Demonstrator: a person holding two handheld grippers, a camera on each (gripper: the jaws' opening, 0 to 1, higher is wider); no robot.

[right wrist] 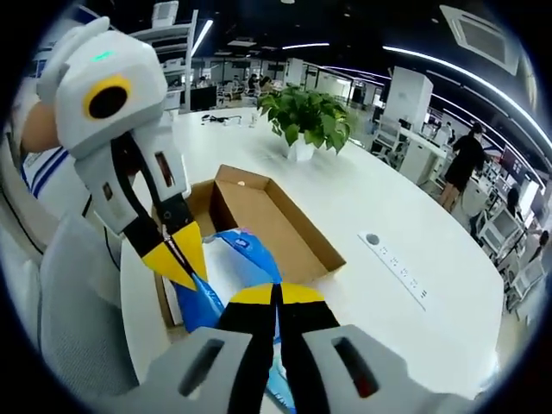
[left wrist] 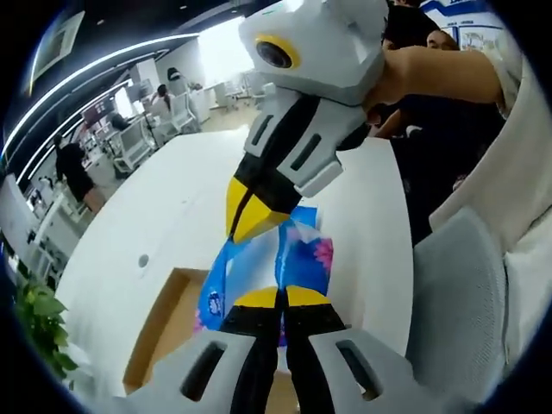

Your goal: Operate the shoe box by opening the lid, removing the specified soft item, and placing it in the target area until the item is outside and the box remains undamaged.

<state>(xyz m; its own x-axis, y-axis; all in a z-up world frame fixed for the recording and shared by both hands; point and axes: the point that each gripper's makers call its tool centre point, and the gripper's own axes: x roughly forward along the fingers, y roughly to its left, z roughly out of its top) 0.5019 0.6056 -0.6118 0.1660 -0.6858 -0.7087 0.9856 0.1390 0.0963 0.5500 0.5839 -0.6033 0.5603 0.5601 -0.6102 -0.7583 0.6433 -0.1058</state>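
Observation:
A soft blue plastic packet [left wrist: 306, 257] with a pink flower print hangs stretched between both grippers, above the open brown cardboard shoe box [left wrist: 168, 323]. My left gripper [left wrist: 282, 298] is shut on the packet's near end. My right gripper [left wrist: 250, 211] reaches in from above and is shut on its far end. In the right gripper view my right gripper [right wrist: 276, 295] pinches the blue packet [right wrist: 252, 252], and the left gripper [right wrist: 178, 255] grips it from the left. Beneath them the shoe box [right wrist: 289, 226] lies open, its inside partly hidden by the packet.
The box rests on a large white table [right wrist: 379, 194]. A potted green plant [right wrist: 306, 116] stands at the far end, and a power socket strip [right wrist: 395, 260] sits to the right. A grey chair back [left wrist: 466, 293] and the person's sleeve are close by. Office desks and people fill the background.

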